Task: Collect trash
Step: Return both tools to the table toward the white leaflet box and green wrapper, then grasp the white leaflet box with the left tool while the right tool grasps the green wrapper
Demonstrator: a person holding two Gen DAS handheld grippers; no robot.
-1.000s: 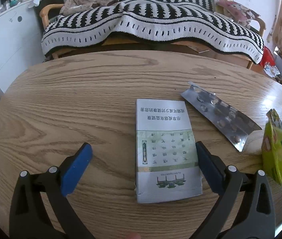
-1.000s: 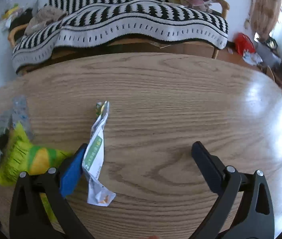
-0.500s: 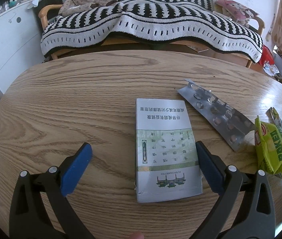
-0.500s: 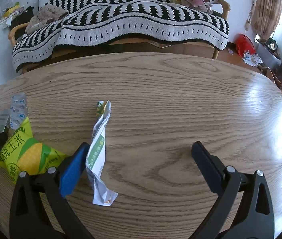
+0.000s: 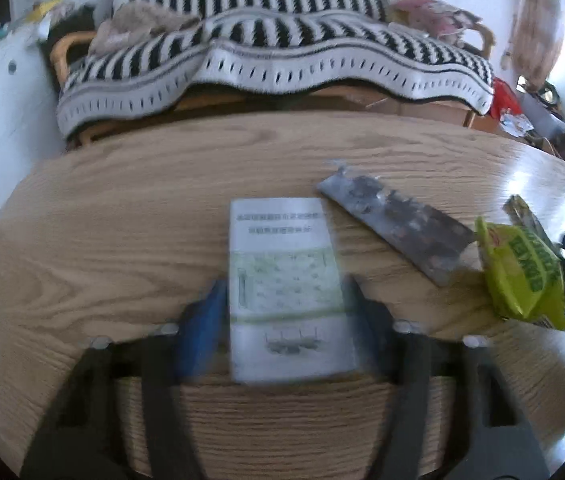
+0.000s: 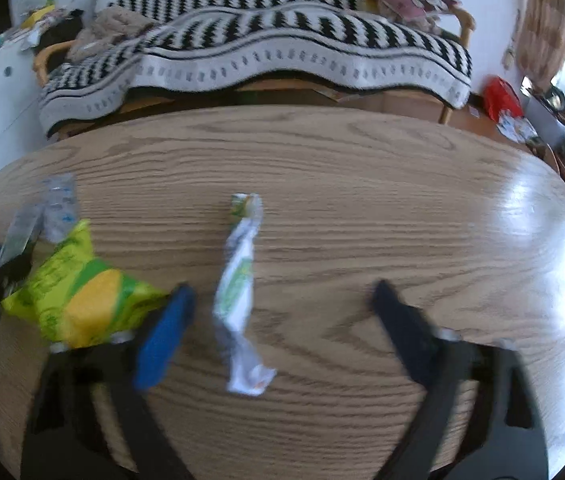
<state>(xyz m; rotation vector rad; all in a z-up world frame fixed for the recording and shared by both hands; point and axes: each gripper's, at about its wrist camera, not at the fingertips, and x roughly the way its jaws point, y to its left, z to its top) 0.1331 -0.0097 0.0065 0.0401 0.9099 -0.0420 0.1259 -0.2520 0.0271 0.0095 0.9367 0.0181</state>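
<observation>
Left gripper: your left gripper (image 5: 286,316) hangs over the wooden worktop (image 5: 122,208), its jaws closing with the white leaflet (image 5: 288,280) between them. The fingers (image 5: 202,328) sit just beside the leaflet's long edges; blur hides whether the pads press yet.

Leaflet: lies flat on the worktop, printed side up, its near end between your jaws.

Blister strip: the silver blister strip (image 5: 398,224) lies diagonally just right of the leaflet, apart from it.

Right gripper: your right gripper (image 6: 278,320) is over the worktop, jaws closing but still apart. The crumpled white wrapper (image 6: 240,280) lies between them, nearer the blue finger (image 6: 164,340), touched by neither as far as the blur allows.

Snack bag: the yellow-green snack bag (image 6: 78,300) lies left of the blue finger, its near corner just beside or under it; you cannot tell which.

Background: a sofa with a black-and-white striped blanket (image 6: 282,40) stands beyond the worktop.
</observation>
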